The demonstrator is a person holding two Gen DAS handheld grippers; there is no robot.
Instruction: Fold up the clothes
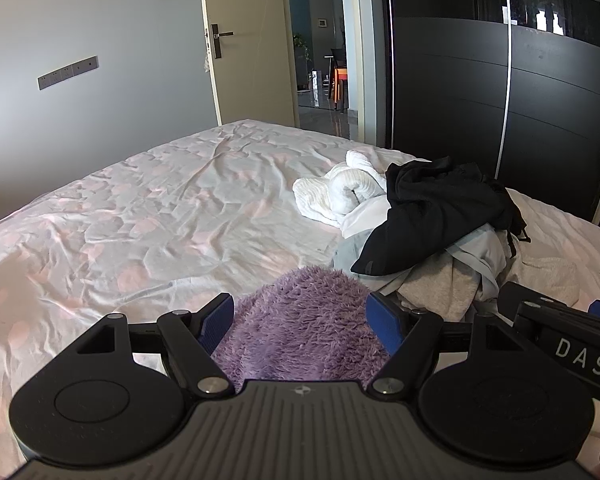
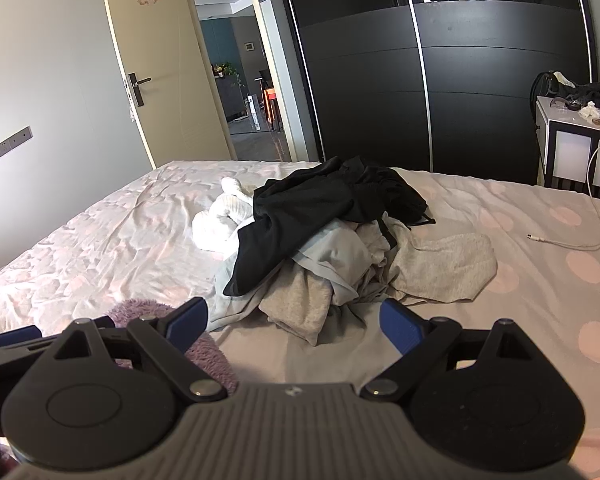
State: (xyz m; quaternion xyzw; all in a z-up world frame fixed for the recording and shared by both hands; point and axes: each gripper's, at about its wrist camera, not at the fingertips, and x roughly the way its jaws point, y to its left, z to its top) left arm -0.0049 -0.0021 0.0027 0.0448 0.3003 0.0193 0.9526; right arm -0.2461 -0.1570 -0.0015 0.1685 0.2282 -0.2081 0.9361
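Note:
A fuzzy purple garment [image 1: 304,320] lies on the bed right under my left gripper [image 1: 302,318]. That gripper is open, its blue pads [image 1: 220,316] standing wide on either side of the cloth. My right gripper [image 2: 294,324] is open too, over bare sheet, with the purple garment [image 2: 212,356] at its left. Just ahead sits a heap of unfolded clothes: a black garment [image 2: 300,216] on top, grey pieces [image 2: 440,264] below, a pale blue piece [image 2: 336,256], and a white knit [image 2: 216,220] behind. The same black garment [image 1: 440,208] shows in the left wrist view.
The wrinkled pink-dotted bed sheet [image 1: 160,208] stretches left of the heap. A white cable [image 2: 572,244] lies on the bed at the right, near a cluttered bedside table [image 2: 568,136]. A dark wardrobe [image 2: 380,80] and an open door [image 2: 160,80] stand behind.

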